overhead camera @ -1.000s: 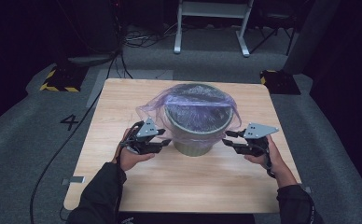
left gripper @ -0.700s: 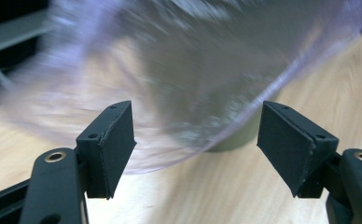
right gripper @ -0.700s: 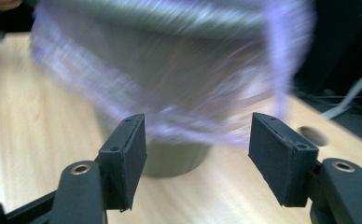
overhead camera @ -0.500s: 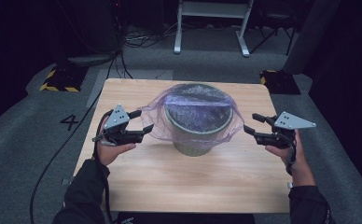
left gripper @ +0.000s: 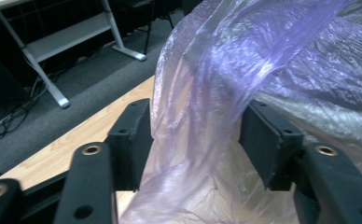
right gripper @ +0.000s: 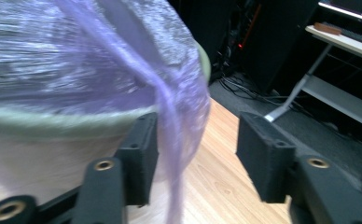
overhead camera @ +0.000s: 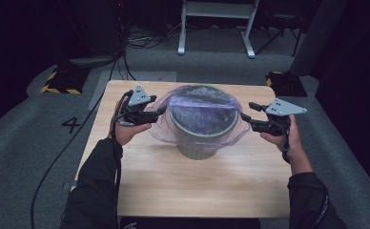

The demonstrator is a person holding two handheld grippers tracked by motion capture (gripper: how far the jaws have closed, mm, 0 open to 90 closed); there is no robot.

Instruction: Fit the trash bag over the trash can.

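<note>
High view: a green bin (overhead camera: 203, 125) stands at the middle of the wooden table (overhead camera: 183, 186), with a thin purple bag (overhead camera: 200, 102) stretched across its mouth and draped over the rim on both sides. The lining looks largely done; what seems left is to draw the skirt down evenly, since the film still balloons loosely at the bin's left flank. The left gripper (overhead camera: 160, 112) sits at the bag's left edge and the right gripper (overhead camera: 244, 116) at its right edge. Against the frame half a second back, both hands have come in again towards the bin and stand higher, and the film now reaches further down the wall. Left gripper view: the pads (left gripper: 135, 140) stand apart with a fold of film running loose between them; the jaws have just been closing, yet the film is not pinched. Right gripper view: the jaws are likewise apart and have just been closing; a hanging strand of bag lies beside the inner pad (right gripper: 142, 154), with the gap beyond it free, and the bin's green rim passes behind.
</note>
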